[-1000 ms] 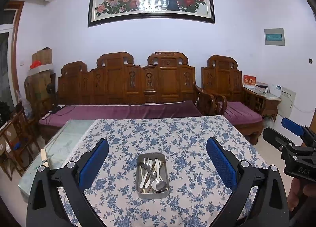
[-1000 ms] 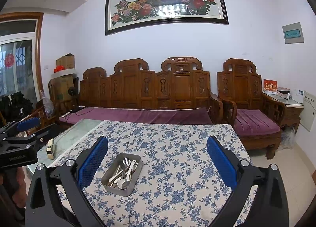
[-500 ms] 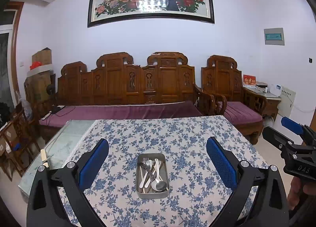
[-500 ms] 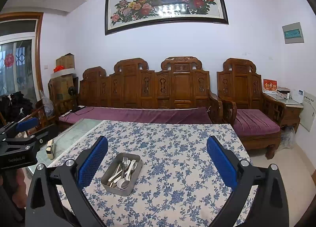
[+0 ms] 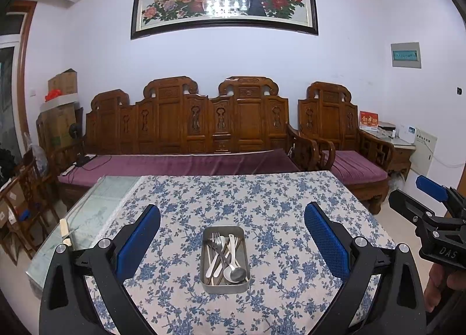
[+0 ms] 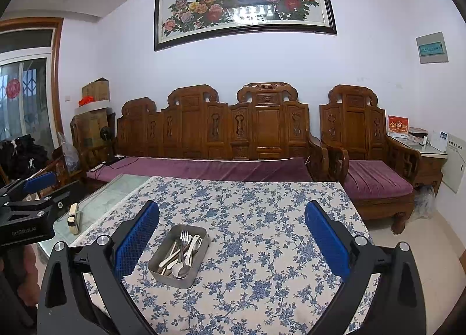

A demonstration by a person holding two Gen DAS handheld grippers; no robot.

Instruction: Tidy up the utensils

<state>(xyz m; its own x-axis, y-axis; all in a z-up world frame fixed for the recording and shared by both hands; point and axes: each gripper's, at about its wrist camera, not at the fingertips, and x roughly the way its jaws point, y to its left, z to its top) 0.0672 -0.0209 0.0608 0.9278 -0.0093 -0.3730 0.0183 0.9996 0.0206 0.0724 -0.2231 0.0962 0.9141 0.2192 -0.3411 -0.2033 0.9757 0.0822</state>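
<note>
Both the left gripper [image 5: 232,236] and right gripper [image 6: 232,236] hover with fingers spread wide, empty, above the metal tray [image 5: 205,259] of utensils [image 5: 224,256]

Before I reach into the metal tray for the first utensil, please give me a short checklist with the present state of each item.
1. Left hand-held gripper open and empty: ok.
2. Right hand-held gripper open and empty: ok.
3. Metal tray flat on the floral tablecloth, away from the edges: ok.
4. Utensils inside the tray: ok; fork and spoon are visible.
5. Utensils separated for a clean grasp: not ok; they overlap in a pile.
6. Place to sort them into: cannot tell; no second container is in view.
</note>
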